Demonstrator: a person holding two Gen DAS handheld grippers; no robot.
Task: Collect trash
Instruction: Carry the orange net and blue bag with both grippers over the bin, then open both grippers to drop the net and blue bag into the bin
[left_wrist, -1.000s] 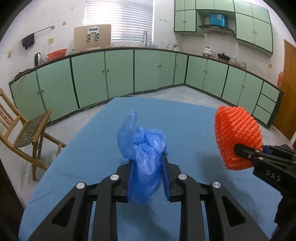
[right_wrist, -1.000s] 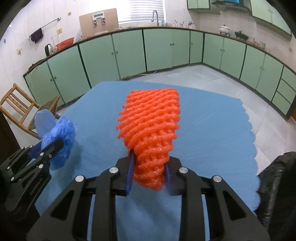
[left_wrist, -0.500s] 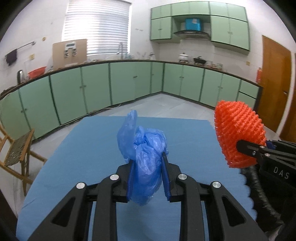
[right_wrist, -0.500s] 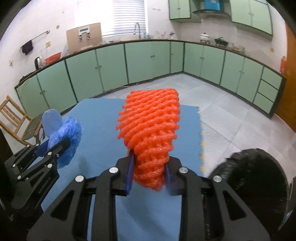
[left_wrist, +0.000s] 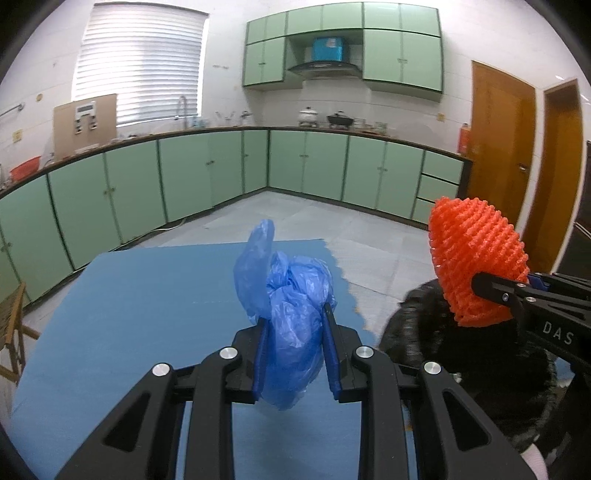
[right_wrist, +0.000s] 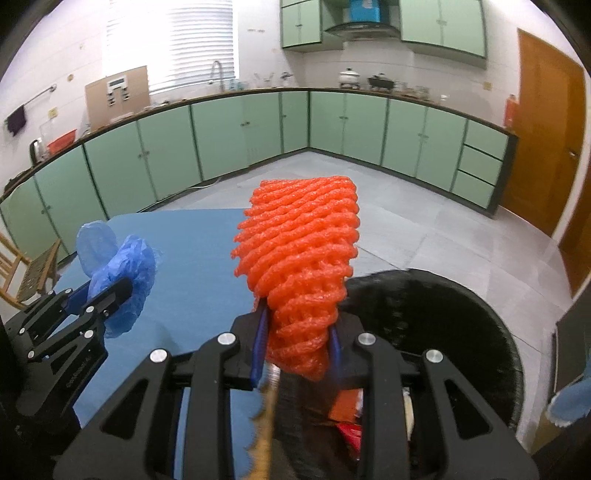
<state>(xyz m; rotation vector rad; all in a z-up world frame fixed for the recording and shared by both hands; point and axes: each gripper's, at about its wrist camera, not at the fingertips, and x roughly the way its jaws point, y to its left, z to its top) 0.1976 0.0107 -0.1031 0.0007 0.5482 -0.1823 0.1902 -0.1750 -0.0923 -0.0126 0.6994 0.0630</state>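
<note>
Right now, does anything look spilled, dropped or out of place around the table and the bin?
Nothing stands out. The left gripper holds the crumpled blue plastic bag and the right gripper holds the orange foam net, above the black trash bag. No spill shows on the blue table cover.

Both views are evenly and brightly lit. Daylight is admitted through the blinded window (left_wrist: 138, 66), which is overexposed to near white in the right wrist view (right_wrist: 199, 40). Soft, diffuse shadows are cast; no hard glare is seen. Strong fisheye distortion is present: the cabinet row (left_wrist: 221, 173) is bent into an arc, and the corners are vignetted black. Slight blur is noted on the black trash bag (right_wrist: 436, 317).
</note>
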